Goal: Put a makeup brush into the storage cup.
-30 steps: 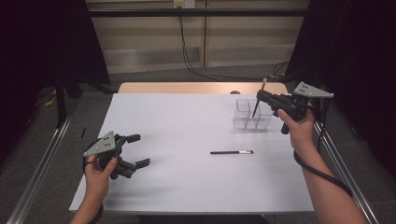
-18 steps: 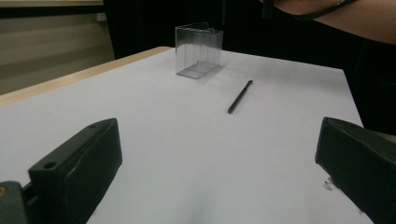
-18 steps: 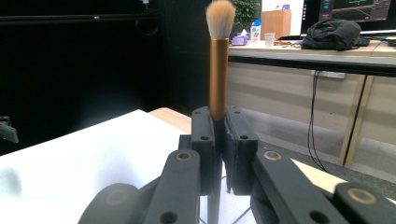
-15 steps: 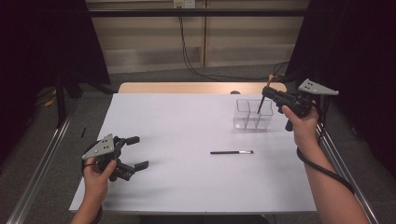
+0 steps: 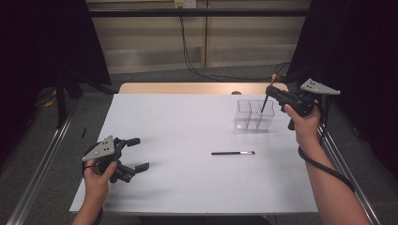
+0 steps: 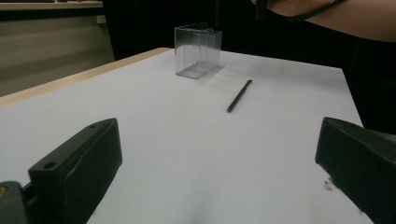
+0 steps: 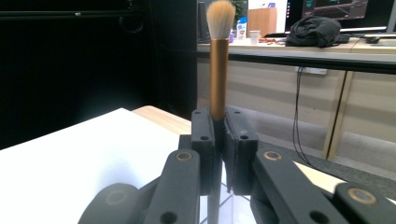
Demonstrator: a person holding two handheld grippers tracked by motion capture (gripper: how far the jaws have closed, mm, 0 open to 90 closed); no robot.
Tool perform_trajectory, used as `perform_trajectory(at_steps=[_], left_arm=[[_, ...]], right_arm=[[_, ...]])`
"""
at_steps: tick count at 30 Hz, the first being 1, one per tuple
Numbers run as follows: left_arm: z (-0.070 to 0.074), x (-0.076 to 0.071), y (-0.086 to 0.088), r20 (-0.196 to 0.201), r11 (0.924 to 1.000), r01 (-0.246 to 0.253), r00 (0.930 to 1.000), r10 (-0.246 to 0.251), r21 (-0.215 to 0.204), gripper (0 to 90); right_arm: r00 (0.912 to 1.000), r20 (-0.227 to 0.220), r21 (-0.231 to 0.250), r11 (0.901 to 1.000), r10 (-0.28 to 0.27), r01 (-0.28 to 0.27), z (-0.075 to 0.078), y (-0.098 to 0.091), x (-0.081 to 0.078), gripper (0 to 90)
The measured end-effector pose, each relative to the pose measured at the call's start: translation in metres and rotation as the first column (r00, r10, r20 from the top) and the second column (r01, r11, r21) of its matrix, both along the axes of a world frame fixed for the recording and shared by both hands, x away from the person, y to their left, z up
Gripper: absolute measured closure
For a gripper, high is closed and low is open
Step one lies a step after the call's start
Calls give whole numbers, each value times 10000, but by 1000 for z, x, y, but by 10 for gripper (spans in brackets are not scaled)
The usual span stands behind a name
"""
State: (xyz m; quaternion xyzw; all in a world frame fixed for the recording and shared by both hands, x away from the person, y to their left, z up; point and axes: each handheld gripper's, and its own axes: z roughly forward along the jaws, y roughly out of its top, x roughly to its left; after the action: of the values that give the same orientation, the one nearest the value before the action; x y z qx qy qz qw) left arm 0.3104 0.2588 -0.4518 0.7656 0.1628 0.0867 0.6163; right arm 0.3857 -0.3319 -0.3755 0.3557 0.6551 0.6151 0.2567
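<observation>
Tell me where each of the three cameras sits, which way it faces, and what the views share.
High view: above the person's side, looking forward and down on the table; both forearms enter from below, left gripper open, right gripper holding a brush over the clear box.
Left gripper view: on the left gripper, looking low across the table between its wide-apart jaws toward the box and the pencil; the other forearm shows at top right.
Right gripper view: on the right gripper, facing level past the table's far edge; jaws clamp the brush upright.
Shared: high and left gripper views both show box and pencil.
</observation>
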Motion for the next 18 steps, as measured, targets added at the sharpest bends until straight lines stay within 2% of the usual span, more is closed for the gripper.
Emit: perform_trajectory(at_steps=[18], left_arm=[[1, -2, 2, 40, 9999, -101, 9999, 102, -86, 6]], right_arm=[[9990, -100, -274, 9987, -436, 433, -13, -7, 4, 834]])
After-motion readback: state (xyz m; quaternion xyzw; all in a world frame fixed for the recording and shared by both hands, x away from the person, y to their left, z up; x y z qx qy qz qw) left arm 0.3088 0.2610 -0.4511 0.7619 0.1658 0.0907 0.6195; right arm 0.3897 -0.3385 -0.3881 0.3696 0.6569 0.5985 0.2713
